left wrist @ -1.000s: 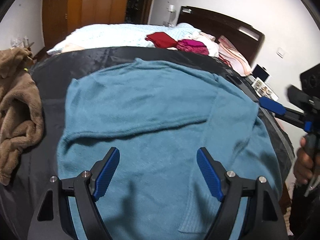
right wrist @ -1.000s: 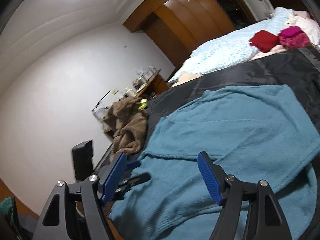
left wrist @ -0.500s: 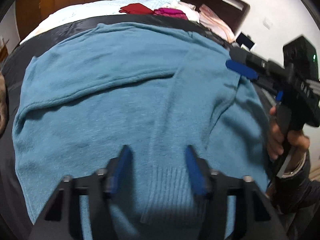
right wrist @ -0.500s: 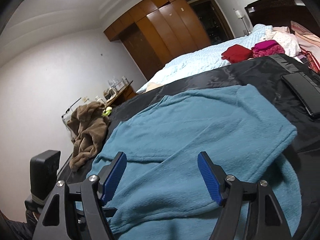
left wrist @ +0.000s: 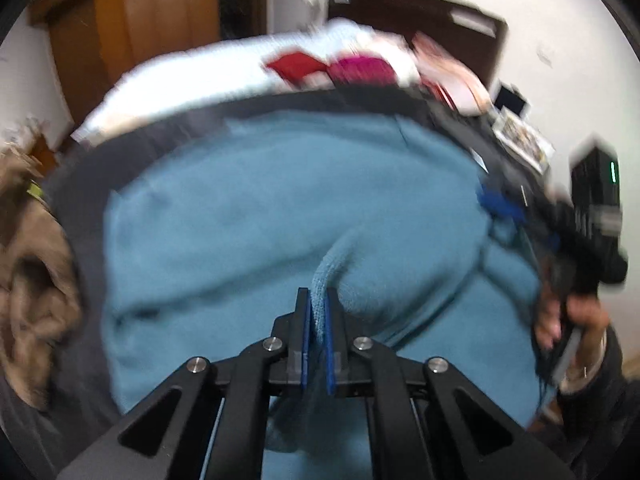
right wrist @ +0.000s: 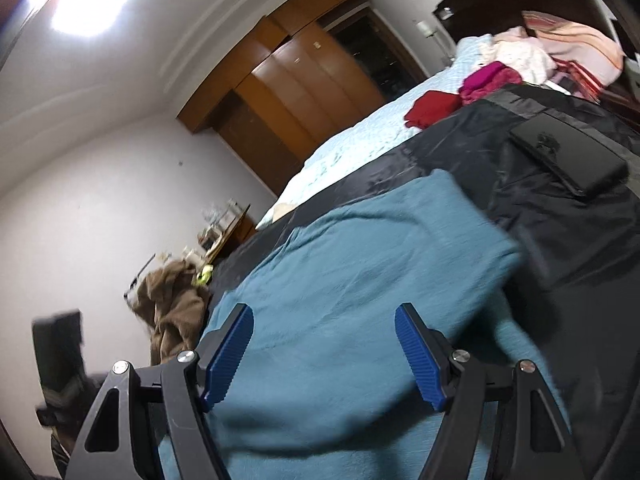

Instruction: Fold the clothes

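Note:
A teal knit sweater lies spread on a black sheet. My left gripper is shut on a raised ridge of the sweater's near edge, and the cloth runs up from between its blue pads. In the right wrist view the sweater fills the middle, and my right gripper is open just above it, empty. The right gripper also shows in the left wrist view at the sweater's right edge, blurred.
A brown fleece garment is heaped at the left edge of the sheet. Red and magenta folded clothes lie on the pale bed behind. A flat black device rests on the sheet at the right.
My left gripper closed on the sweater's near edge and lifted it into a ridge. The right gripper came in closer over the sweater's right side and stayed open.

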